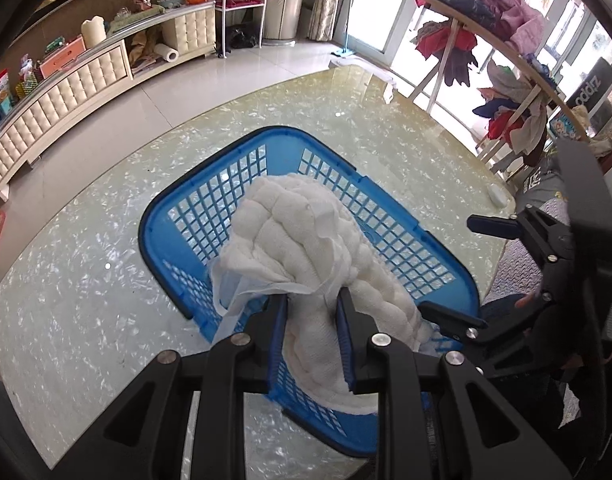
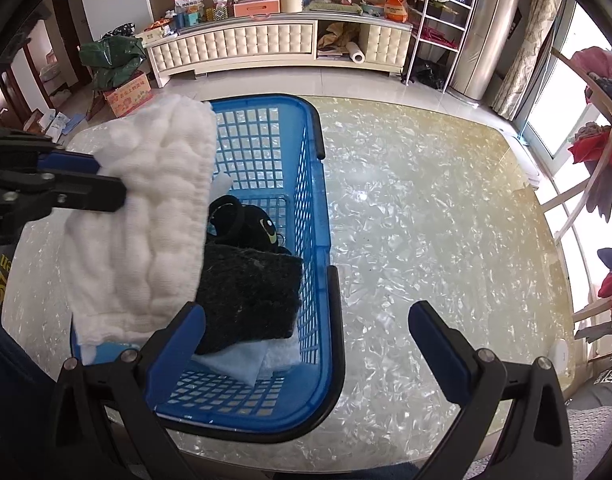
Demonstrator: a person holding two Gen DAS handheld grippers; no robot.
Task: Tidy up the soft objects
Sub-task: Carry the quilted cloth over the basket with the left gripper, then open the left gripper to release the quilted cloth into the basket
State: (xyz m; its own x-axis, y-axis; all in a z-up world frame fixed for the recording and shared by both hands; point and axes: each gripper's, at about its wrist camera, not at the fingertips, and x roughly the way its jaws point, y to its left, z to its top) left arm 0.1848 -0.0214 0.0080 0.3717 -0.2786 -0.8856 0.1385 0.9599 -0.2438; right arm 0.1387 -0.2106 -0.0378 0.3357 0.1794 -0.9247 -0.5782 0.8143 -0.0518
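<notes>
Here, the left gripper [image 1: 311, 316] pinches a white quilted cloth [image 1: 302, 236] that hangs directly above the blue lattice basket [image 2: 318, 208], long axis running down into it. Inside lie a fuzzy black cloth [image 2: 250, 292] and a black plush toy [image 2: 258, 224]. The right gripper [image 2: 306, 336] is spread and empty over the basket's right rim, on the pearly table [image 2: 426, 200].

A white quilted cloth [image 1: 306, 248] was held bunched above the blue basket [image 1: 406, 236], hanging down (folds loose). Inside the basket, a black fuzzy cloth [image 2: 250, 292] was laid over a pale cloth [image 2: 246, 360], beside a black plush toy [image 2: 246, 220].
</notes>
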